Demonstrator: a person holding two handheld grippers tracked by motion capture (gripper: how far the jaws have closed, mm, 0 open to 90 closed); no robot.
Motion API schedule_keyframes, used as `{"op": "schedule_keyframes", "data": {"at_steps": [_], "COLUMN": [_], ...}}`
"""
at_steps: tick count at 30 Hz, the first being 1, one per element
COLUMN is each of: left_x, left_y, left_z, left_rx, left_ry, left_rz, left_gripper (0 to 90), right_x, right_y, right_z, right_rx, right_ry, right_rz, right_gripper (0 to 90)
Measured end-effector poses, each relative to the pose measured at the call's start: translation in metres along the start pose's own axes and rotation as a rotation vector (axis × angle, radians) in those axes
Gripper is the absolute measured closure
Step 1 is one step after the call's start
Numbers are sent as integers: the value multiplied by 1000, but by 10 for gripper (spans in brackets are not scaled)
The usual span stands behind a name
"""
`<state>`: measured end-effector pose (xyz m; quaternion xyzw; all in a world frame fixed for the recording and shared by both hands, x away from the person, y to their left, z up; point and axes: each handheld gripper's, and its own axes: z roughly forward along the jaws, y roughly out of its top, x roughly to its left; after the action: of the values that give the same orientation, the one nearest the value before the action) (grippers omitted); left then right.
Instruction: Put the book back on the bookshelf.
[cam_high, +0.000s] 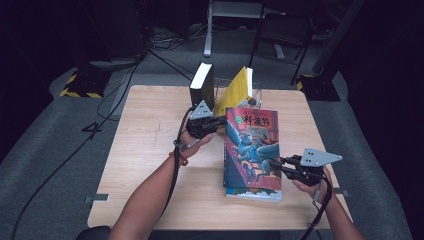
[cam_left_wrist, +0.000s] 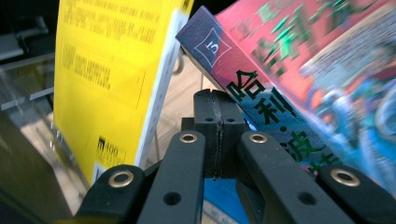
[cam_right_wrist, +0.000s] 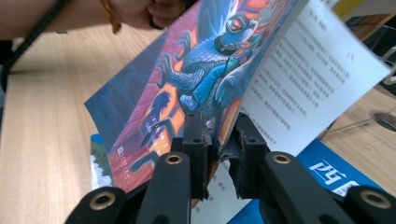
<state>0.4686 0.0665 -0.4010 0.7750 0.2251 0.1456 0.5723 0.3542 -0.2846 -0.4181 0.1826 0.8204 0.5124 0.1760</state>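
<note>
A paperback with a red and blue illustrated cover (cam_high: 252, 145) is held tilted above the table. My right gripper (cam_high: 276, 166) is shut on its cover edge, and in the right gripper view the pads (cam_right_wrist: 217, 126) clamp the cover (cam_right_wrist: 196, 70) with a printed page showing beside them. My left gripper (cam_high: 220, 121) is at the book's upper left corner. In the left gripper view its jaws (cam_left_wrist: 217, 100) are pressed together with nothing between them, their tips up against the dark spine (cam_left_wrist: 261, 88).
A yellow book (cam_high: 235, 92) leans in a clear stand (cam_high: 257, 97) at the back, next to an upright black book (cam_high: 202, 85). A blue book (cam_high: 255, 194) lies on the wooden table (cam_high: 150, 150) under the held one. The room around the table is dark, with a chair behind it.
</note>
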Motion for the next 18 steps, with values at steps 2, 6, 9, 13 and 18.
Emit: {"op": "schedule_keyframes", "data": {"at_steps": [2, 6, 9, 13, 18], "left_x": [-3, -6, -8, -10, -11], "left_y": [6, 15, 21, 24, 29], "left_z": [-3, -8, -8, -6, -7], "left_rx": [-9, -9, -14, -22, -40], "left_ry": [6, 4, -6, -21, -38], "left_rz": [10, 29, 30, 36, 37], "left_gripper": [893, 894, 894, 894, 894], "right_x": [-1, -3, -6, -7, -7], "right_y": [0, 1, -1, -4, -4], "right_z": [1, 1, 2, 4, 3], "right_rx": [-4, -4, -8, 1, -14], "right_ry": [-15, -56, -62, -70, -68], "right_rz": [1, -2, 13, 13, -1], "right_gripper": [782, 801, 809, 809, 809]}}
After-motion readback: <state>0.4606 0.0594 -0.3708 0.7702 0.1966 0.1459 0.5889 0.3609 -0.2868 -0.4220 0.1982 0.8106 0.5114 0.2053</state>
